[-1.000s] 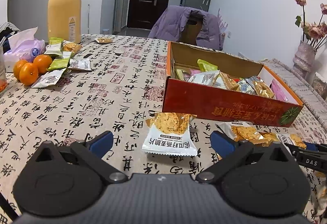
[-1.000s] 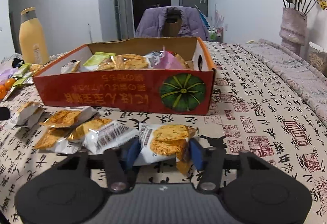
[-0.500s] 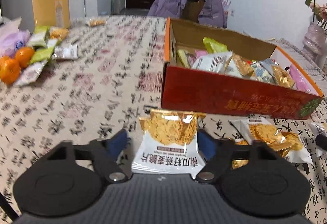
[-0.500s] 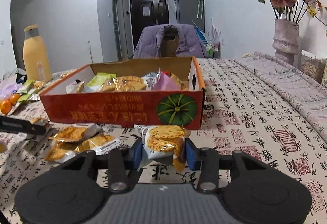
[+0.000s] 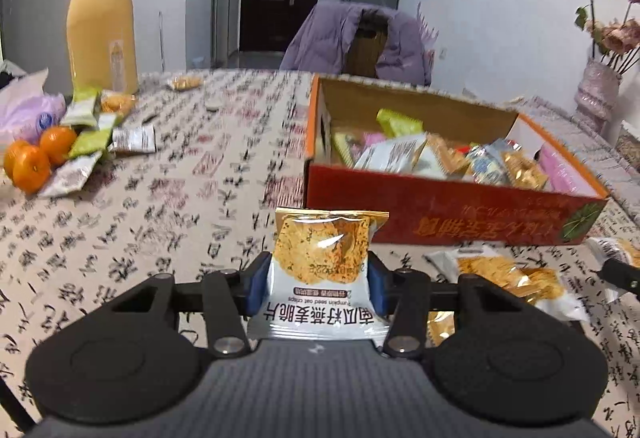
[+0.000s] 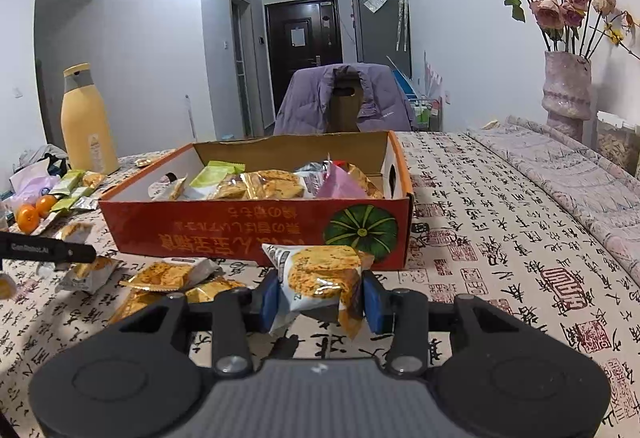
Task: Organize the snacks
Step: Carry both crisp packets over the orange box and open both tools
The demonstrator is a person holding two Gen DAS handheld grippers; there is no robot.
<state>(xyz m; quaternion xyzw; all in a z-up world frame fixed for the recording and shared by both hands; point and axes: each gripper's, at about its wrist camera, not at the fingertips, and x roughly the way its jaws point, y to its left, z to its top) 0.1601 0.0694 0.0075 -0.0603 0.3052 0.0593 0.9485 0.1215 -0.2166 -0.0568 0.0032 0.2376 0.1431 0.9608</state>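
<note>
My left gripper [image 5: 318, 288] is shut on a pumpkin seed oat crisp packet [image 5: 320, 258] and holds it above the tablecloth, in front of the red cardboard box [image 5: 440, 214]. My right gripper [image 6: 320, 298] is shut on a second crisp packet [image 6: 320, 274], lifted just before the box's pumpkin-printed front wall [image 6: 248, 234]. The box holds several mixed snack packets. More crisp packets lie on the cloth by the box, in the left wrist view [image 5: 504, 278] and in the right wrist view [image 6: 168, 278].
A tall yellow bottle [image 5: 102, 22], oranges [image 5: 36, 154], green snack packets [image 5: 92, 126] and a tissue pack [image 5: 28, 110] sit at the table's left. A vase of dried roses [image 6: 566, 90] stands far right. A chair with a purple jacket [image 6: 344, 98] stands behind the table.
My left gripper closed on the crisp packet and lifted it off the cloth. My right gripper, holding its packet throughout, rose higher off the table.
</note>
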